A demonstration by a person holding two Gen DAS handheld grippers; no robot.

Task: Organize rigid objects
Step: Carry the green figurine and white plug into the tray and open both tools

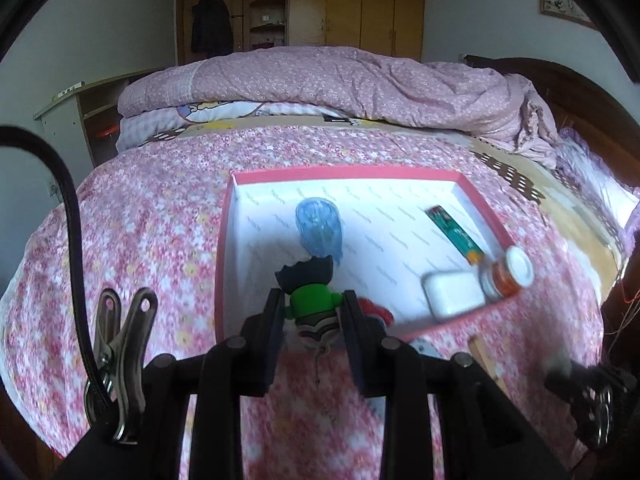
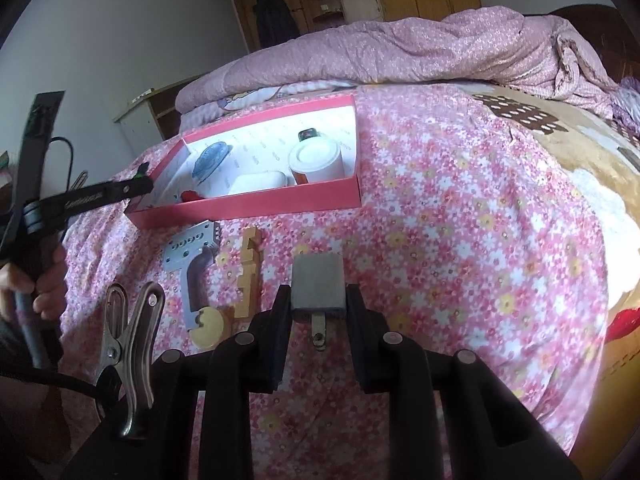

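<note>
Flowered bed [image 2: 460, 200] bears red box [image 2: 256, 205], metal bracket [image 2: 192, 256], perhaps wooden block [image 2: 250, 268].

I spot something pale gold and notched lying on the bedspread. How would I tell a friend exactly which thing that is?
Start at the pink box on the flowered bedspread. Just in front of its near wall lie a grey metal bracket and, right beside it, the wooden piece. It is the only tan, step-notched bar; its neighbour is silvery and hole-punched.

The toy's [image 1: 314, 312] lower body sits between the left gripper's [image 1: 313, 300] fingers, covered on both sides. A red thing [image 1: 376, 309] in the box [image 1: 360, 172] shows only partly behind the right finger, unidentifiable. The jar's [image 1: 506, 274] label is blurred. The plug's [image 2: 318, 286] sides are covered by the right gripper's [image 2: 318, 296] fingers.
</note>
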